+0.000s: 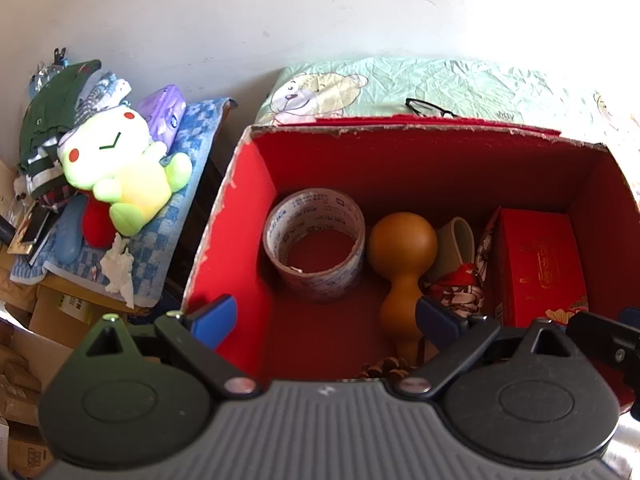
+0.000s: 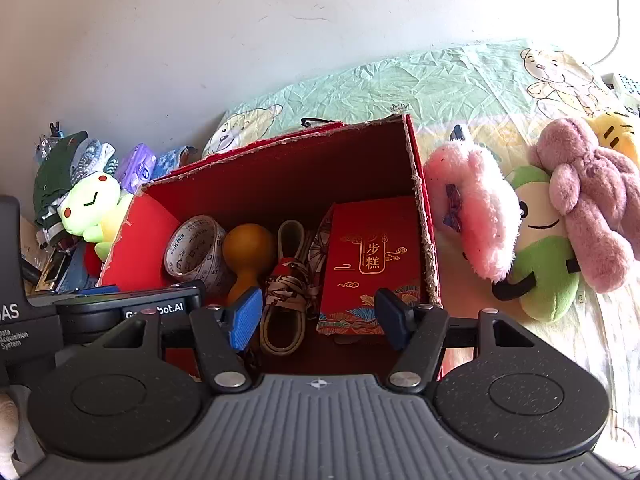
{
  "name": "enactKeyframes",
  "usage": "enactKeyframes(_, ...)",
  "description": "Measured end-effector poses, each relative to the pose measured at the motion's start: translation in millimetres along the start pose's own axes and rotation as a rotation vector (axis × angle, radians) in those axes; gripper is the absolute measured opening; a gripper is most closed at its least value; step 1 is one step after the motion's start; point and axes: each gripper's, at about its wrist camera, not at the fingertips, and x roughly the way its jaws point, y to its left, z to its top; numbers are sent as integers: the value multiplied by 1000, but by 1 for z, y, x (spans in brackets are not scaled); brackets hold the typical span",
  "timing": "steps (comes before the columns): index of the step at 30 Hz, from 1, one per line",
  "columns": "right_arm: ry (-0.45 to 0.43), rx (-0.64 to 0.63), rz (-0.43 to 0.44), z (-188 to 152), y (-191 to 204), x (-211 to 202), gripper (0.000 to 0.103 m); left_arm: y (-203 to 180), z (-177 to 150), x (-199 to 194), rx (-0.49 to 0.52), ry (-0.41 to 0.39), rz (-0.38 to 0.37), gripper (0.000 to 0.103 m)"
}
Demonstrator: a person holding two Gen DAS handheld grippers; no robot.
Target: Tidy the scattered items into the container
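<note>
The red cardboard box (image 2: 418,184) sits on the bed, on a green bear-print sheet (image 2: 460,84), its open top facing both cameras so things can be dropped straight in; along its floor lie a roll of tape (image 1: 316,244), an orange gourd (image 1: 400,264), a pale looped strap (image 2: 286,280) with a patterned red cloth bundle (image 2: 290,284) on it, and a red gift box (image 2: 370,264) standing against the right wall; packed side by side like this they leave bare floor in the near left corner

The left hand-held gripper (image 1: 324,316) hangs over the box with its blue pads spread wide and nothing between them; the right hand-held gripper (image 2: 318,318) hovers at the near rim, likewise spread and empty; both look ready for a next pick rather than carrying

Just outside the right wall, on the bed, a pink plush (image 2: 472,208), a green plush (image 2: 544,248) and a mauve plush (image 2: 588,196) lie touching one another; these seem the likeliest items left to gather, nearest the right side; a pair of glasses (image 1: 430,107) rests behind the box; a green frog plush (image 1: 120,164) lies on a blue checked cloth (image 1: 176,184) to the left, well apart
</note>
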Motion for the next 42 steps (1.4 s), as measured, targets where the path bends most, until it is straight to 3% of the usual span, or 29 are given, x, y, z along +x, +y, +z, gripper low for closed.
enactKeyframes(9,17,-26,39,1,-2,0,68,3,1,-29,-59,-88,29,97)
enactKeyframes(14,40,-52,63,2,-3,0,68,3,2,-48,-100,-122,81,99)
enactKeyframes(30,71,-99,98,-2,12,5,99,22,-26,-71,-242,-69,147,101)
enactKeyframes(34,66,-52,99,0,9,4,98,26,-24,-68,-191,-74,162,101)
enactKeyframes(38,62,18,64,4,9,4,93,35,-21,-65,-174,-79,130,101)
enactKeyframes(42,51,41,40,9,14,7,84,42,-17,-58,-139,-87,119,101)
